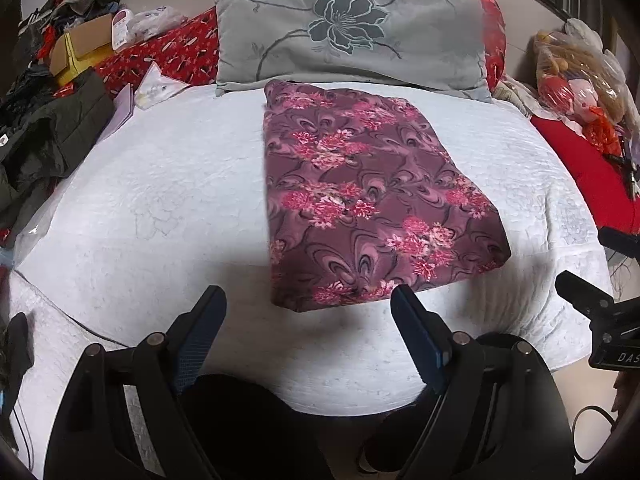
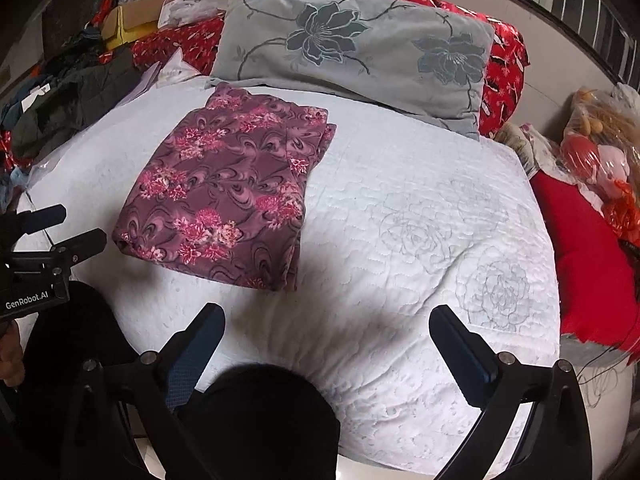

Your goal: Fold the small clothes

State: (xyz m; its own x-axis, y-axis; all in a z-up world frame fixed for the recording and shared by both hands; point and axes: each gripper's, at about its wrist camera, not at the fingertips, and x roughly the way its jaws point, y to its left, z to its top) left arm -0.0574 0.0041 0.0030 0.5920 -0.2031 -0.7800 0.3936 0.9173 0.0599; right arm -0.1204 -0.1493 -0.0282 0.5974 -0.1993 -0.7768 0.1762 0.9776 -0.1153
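A purple garment with pink flowers [image 1: 360, 196] lies folded into a neat rectangle on the white quilted bed [image 1: 160, 200]. It also shows in the right wrist view [image 2: 228, 192], left of centre. My left gripper [image 1: 308, 300] is open and empty, held above the bed's near edge just short of the garment. My right gripper [image 2: 326, 320] is open and empty, over the bed [image 2: 420, 220] to the right of the garment. The right gripper shows at the right edge of the left wrist view [image 1: 592, 268], and the left gripper at the left edge of the right wrist view [image 2: 60, 228].
A grey flowered pillow [image 1: 352, 36] lies behind the garment against a red cover [image 1: 168, 52]. Dark clothes and boxes [image 1: 52, 120] pile up at the left. A red cloth [image 2: 588, 256] and a plastic bag of toys [image 2: 600, 152] sit at the right.
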